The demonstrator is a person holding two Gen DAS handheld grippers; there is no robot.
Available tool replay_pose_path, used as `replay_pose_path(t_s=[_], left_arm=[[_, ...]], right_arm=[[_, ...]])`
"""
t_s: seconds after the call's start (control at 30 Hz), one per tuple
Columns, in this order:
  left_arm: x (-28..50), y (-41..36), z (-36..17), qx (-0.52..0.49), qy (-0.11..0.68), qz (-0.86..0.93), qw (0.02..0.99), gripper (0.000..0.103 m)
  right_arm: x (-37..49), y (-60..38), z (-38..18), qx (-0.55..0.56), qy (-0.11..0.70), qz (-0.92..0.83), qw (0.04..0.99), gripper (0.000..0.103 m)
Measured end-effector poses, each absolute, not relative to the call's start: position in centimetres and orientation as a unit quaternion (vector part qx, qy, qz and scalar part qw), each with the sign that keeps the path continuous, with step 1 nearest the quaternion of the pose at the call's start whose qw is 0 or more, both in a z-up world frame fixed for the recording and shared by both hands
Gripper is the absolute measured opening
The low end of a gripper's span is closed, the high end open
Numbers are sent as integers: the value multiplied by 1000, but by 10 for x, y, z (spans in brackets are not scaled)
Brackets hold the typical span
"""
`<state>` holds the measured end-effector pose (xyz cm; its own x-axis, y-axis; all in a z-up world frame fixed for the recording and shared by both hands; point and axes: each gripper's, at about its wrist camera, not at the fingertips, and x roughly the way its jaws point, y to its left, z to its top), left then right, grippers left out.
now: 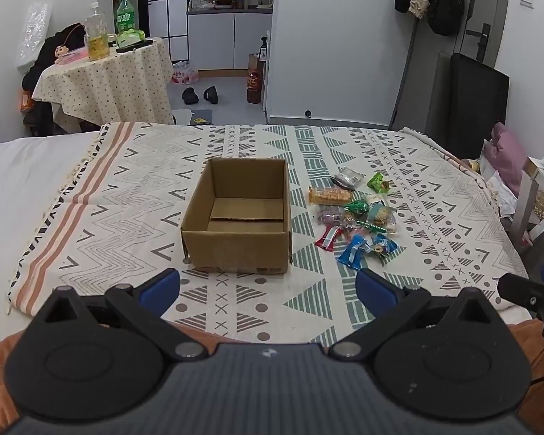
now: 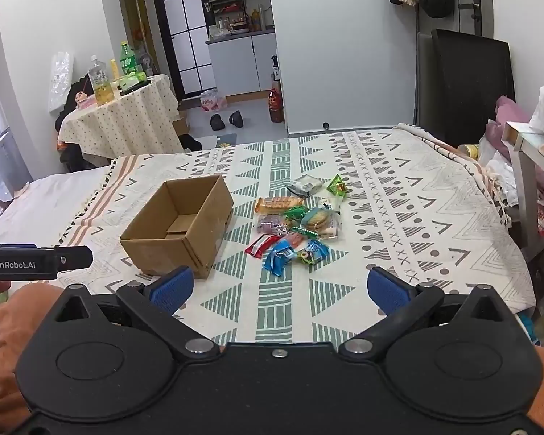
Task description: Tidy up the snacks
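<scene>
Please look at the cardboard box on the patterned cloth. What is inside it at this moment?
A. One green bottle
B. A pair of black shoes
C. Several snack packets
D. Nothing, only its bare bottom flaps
D. The cardboard box shows only its bare brown bottom flaps, while the snack packets all lie in a pile on the cloth beside it, outside the box.

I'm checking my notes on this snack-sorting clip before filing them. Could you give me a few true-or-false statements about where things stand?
1. The cardboard box holds no snacks. True.
2. The snack pile lies left of the box. False: it lies to its right.
3. The left gripper grips a wrapper. False: it is open and holds nothing.
4. The right gripper is open. True.
5. The red packet sits on the patterned cloth. True.
</scene>
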<state>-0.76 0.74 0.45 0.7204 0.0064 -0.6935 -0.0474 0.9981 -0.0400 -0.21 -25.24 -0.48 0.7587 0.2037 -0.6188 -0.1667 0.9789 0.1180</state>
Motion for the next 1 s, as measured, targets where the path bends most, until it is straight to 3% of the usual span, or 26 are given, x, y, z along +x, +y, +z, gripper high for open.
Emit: replay_pose_path(t_s=[1.0], left_arm=[[-18,-2,7,-35,377,18,925,103]], right_arm=[[-9,-256,-4,26,349,100,932,103]])
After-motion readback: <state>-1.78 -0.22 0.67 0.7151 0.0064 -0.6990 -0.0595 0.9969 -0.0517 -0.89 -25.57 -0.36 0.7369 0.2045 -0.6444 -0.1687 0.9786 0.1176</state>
